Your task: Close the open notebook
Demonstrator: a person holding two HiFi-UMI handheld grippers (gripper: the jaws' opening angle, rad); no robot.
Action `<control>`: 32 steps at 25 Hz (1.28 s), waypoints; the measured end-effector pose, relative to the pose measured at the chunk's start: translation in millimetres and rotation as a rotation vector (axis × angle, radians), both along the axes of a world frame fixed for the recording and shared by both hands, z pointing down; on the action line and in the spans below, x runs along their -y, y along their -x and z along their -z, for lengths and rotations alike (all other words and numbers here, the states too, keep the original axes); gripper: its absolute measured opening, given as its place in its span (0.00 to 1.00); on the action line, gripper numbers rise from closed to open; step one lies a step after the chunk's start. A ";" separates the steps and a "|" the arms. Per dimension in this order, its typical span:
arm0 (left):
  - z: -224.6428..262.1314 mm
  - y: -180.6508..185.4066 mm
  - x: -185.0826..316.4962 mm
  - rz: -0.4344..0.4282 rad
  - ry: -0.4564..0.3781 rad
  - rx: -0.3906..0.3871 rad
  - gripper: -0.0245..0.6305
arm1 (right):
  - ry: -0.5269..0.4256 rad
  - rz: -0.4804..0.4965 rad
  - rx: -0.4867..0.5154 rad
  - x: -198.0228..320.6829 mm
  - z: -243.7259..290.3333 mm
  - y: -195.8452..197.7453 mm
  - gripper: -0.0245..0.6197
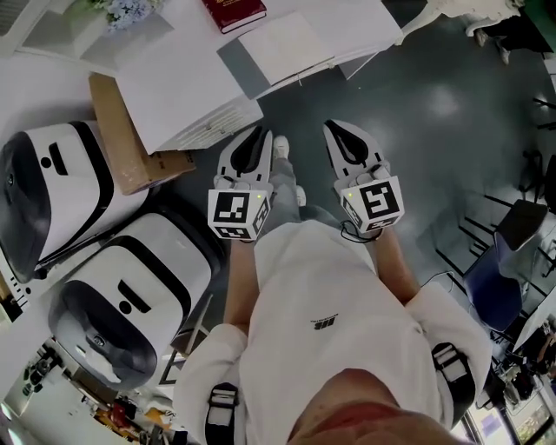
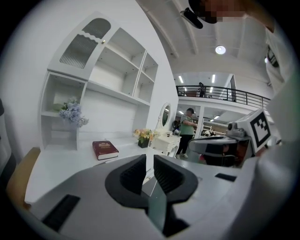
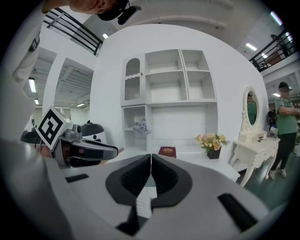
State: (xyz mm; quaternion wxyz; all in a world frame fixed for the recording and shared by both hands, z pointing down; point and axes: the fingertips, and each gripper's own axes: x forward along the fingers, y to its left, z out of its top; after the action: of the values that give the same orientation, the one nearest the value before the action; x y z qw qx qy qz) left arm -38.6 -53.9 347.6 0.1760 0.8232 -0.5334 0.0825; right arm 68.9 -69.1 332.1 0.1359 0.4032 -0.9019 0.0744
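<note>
Notebook (image 1: 182, 87): open, seen only from head view.
Left tool (image 2: 149, 158): jaws barely apart, empty.
Right tool (image 3: 151, 158): jaws together.

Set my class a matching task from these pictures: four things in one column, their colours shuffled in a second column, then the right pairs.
Things
1. book
2. cardboard sheet
3. shelf flowers
4. potted flowers

Colours
a. yellow
b. pale blue
c. dark red
d. brown

Pairs: 1-c, 2-d, 3-b, 4-a
</note>
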 end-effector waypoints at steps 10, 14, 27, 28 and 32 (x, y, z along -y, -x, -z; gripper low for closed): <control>-34.5 22.3 33.8 0.027 0.064 -0.007 0.04 | 0.060 0.022 -0.037 37.9 -35.9 19.9 0.03; -48.1 28.6 45.0 0.030 0.080 -0.012 0.04 | 0.073 0.032 -0.046 48.4 -47.8 27.7 0.03; -101.2 41.5 65.7 0.057 0.149 -0.044 0.04 | 0.107 0.084 -0.076 73.2 -95.0 55.8 0.03; -105.7 42.5 66.5 0.062 0.156 -0.048 0.04 | 0.110 0.090 -0.079 74.4 -98.1 58.5 0.03; -122.0 46.1 69.2 0.078 0.182 -0.062 0.04 | 0.119 0.120 -0.091 76.5 -110.7 68.4 0.03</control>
State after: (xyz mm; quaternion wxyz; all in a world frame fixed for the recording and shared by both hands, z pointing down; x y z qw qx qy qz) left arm -84.7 -123.1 469.6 0.2697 0.7844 -0.5498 0.0983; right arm 0.5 -145.5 442.8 0.2045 0.3424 -0.9114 0.1011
